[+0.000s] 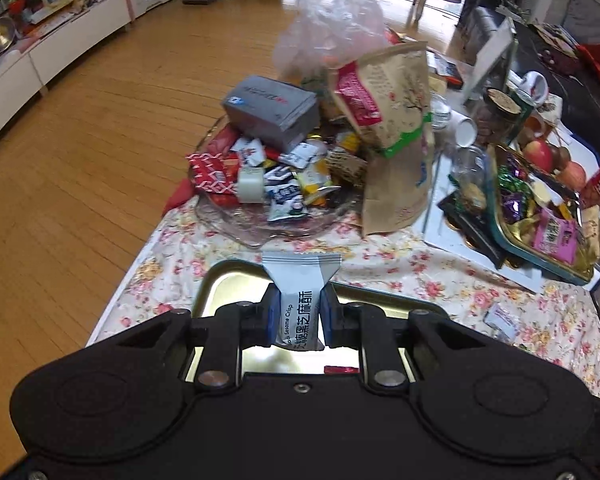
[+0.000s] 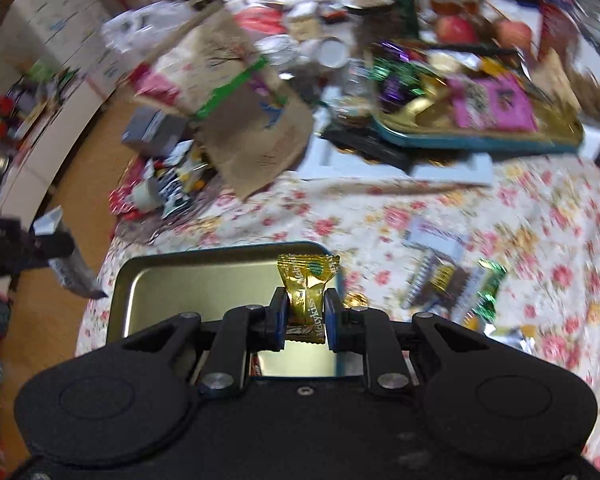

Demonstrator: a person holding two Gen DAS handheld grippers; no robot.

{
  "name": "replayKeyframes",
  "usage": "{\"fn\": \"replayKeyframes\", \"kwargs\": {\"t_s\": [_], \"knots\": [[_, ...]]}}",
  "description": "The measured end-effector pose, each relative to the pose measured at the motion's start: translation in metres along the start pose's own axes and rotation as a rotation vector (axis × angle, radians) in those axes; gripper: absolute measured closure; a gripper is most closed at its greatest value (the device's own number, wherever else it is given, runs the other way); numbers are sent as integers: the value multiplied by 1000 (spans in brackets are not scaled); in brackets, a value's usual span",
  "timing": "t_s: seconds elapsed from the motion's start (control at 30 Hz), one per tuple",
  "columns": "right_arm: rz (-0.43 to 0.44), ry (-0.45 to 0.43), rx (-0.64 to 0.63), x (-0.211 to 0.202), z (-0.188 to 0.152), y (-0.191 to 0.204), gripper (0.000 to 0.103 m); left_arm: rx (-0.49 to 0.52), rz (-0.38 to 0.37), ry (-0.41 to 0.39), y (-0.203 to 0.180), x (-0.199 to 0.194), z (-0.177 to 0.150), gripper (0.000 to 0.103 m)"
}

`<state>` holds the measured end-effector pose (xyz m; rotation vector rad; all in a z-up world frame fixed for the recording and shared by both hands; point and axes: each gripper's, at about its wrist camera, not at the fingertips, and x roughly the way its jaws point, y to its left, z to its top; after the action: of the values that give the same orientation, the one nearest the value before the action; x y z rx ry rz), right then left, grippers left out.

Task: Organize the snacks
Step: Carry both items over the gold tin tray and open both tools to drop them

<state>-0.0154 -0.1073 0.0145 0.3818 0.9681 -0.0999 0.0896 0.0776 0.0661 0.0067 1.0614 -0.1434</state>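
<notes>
Snacks (image 1: pixel 276 176) crowd a glass dish (image 1: pixel 236 228) beyond the tin tray (image 1: pixel 228 276).

I am looking into a home living room: a wooden plank floor (image 1: pixel 100 128), a low white cabinet (image 1: pixel 60 48) heaped with clutter along the wall, a dark sofa (image 1: pixel 596 92), and a table under a flowered tablecloth (image 1: pixel 420 276) crowded with snacks and apples (image 1: pixel 540 154).

Wooden floor (image 1: pixel 80 128), floral tablecloth (image 1: pixel 420 272), white cabinet (image 1: pixel 60 40)
</notes>
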Motion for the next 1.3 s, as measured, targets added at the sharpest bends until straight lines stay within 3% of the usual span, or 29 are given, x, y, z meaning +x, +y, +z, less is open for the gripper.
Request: {"fn": "replayKeyframes", "kwargs": {"t_s": [0.2,0.4,0.5,1.3], "knots": [[41,-5,-133,4,-11,39,83,-15,21,-2,11,1,1,76],[-8,-28,-197,9,-14,44,83,-8,40,10,9,3,1,73],[-7,-24,-185,11,-13,43,83,8,55,10,5,5,-1,68],[12,52,-89,16,-3,29,77,71,93,20,-12,9,-9,67]]}}
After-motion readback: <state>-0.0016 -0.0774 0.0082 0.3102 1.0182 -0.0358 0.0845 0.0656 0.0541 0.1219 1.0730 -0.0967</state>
